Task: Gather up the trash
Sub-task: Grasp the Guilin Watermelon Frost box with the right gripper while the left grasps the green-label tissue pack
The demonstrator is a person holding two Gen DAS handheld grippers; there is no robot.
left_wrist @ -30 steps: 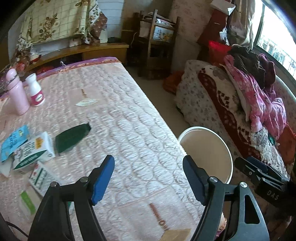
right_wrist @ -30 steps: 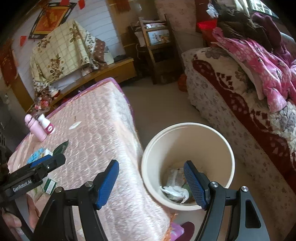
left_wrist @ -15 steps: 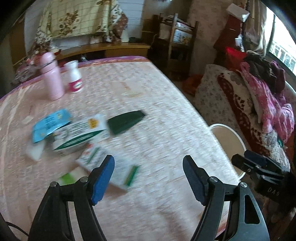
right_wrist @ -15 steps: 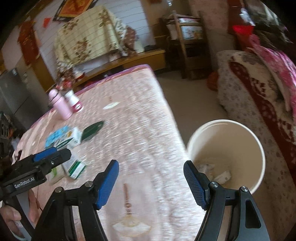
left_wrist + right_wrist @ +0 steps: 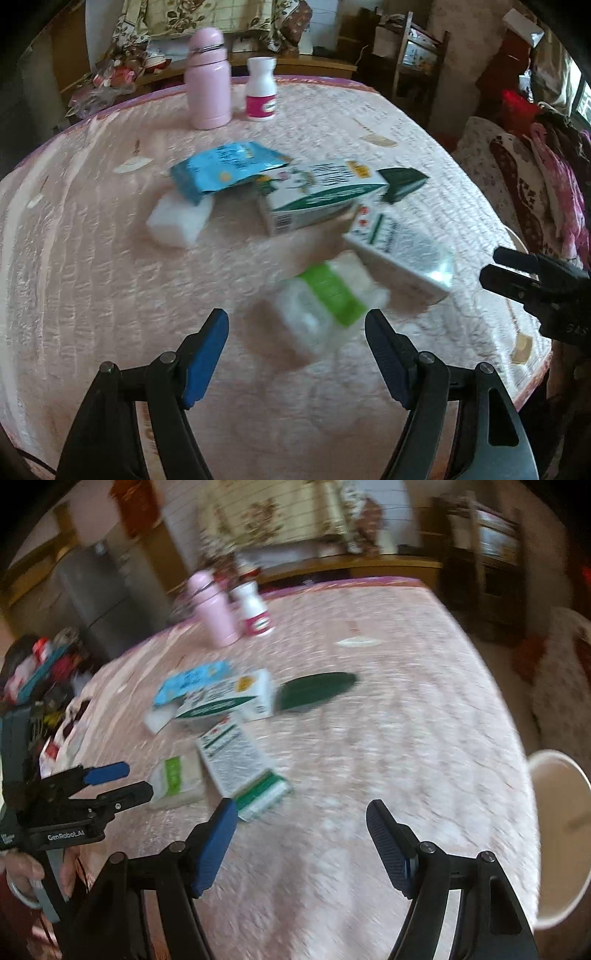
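A: Left gripper [image 5: 295,347]: jaws released, empty; green-banded packet [image 5: 328,299] just ahead between them, lined up for pickup

B: Right gripper [image 5: 301,834]: released, empty; bin [image 5: 561,834] right of jaws

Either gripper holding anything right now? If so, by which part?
Nothing held. Left gripper and right gripper both stand open and empty above the table; the green-banded packet lies untouched.

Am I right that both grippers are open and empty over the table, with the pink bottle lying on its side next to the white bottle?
Not quite: the left wrist view shows the pink bottle standing upright beside the white bottle. The rest holds: the left gripper and right gripper are open and empty over the table.
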